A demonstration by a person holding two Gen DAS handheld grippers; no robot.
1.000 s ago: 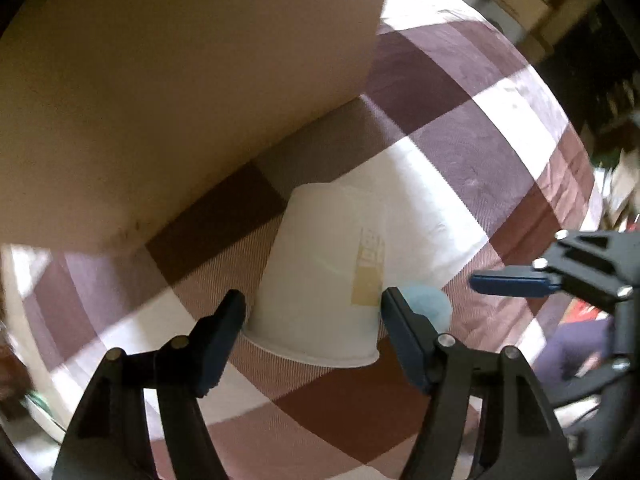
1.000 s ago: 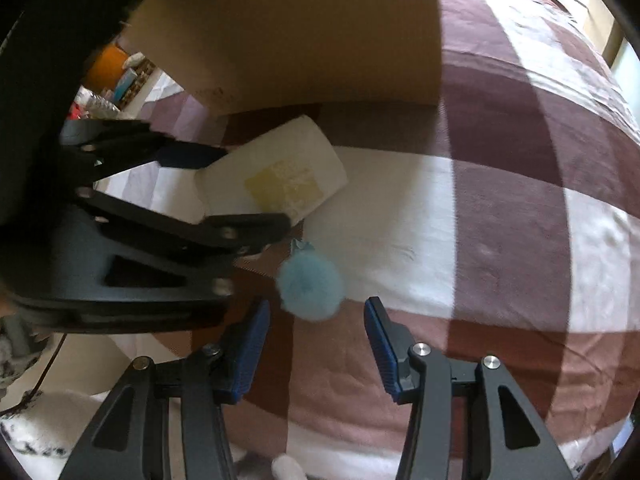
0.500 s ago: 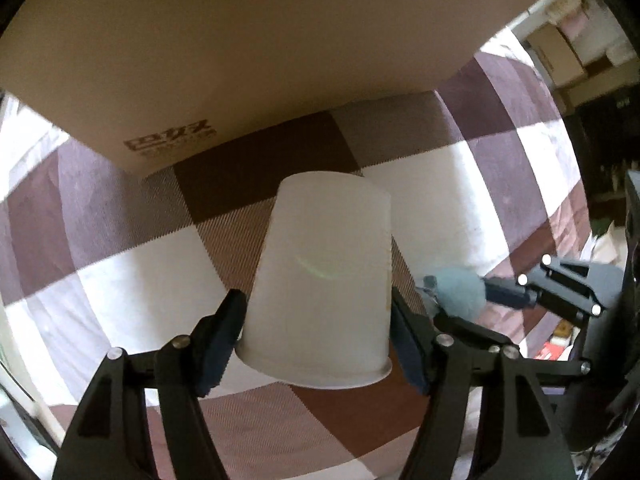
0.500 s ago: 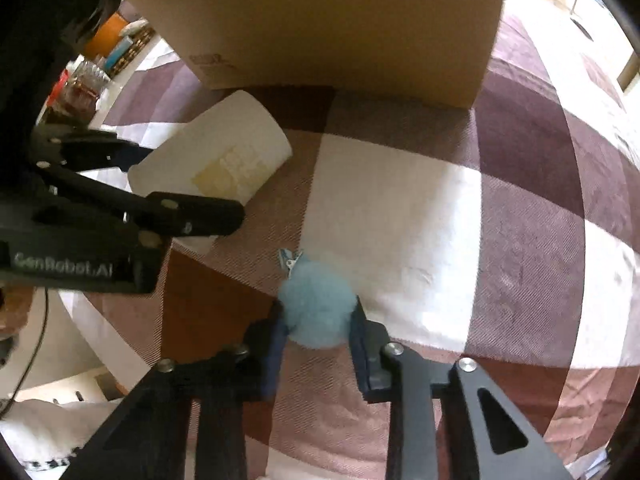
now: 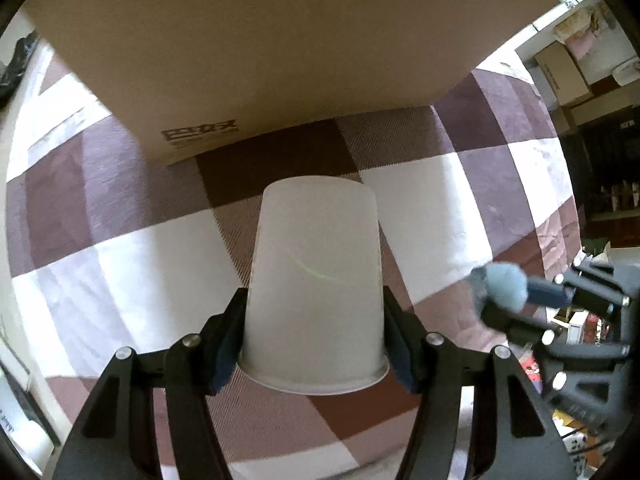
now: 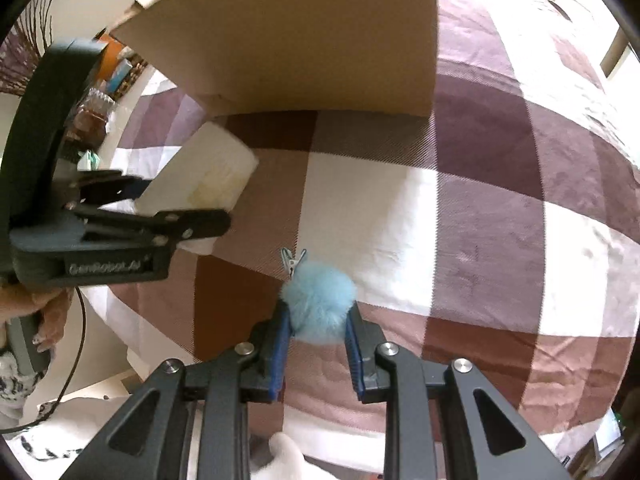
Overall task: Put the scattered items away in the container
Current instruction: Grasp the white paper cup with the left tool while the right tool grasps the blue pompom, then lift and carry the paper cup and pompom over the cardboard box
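We are at the pick-up step, with both hands loaded and nothing yet in the container. Our left gripper (image 5: 314, 340) has its jaws closing on the white paper cup (image 5: 316, 280), which sits upside down between them, its wide rim toward the camera and its base pointing at the box; both dark pads are already against the cup's sides near the rim. Our right gripper (image 6: 318, 340) is clamped tight on the fluffy light-blue pompom (image 6: 320, 304), squeezing it between the blue pads, and a small metal clip (image 6: 293, 260) sticks out from the pompom's far side. In the right wrist view the cup appears off to the left, held in the left gripper above the brown-and-white checked bedspread (image 6: 460, 208).

The container we take to be the plain brown cardboard box (image 5: 280, 52), which stands on the bedspread just ahead of both grippers. From both wrist views we see only its outer wall, so we cannot tell how its opening lies or what is inside.

Next, we judge, both hands need to rise enough to clear the box's top edge, travel forward over the opening, and release there. The cup is thin and will crush or slip if squeezed unevenly, so the left grip should stay gentle. The pompom is soft and may cling to the pads, and its clip could snag on the box edge.
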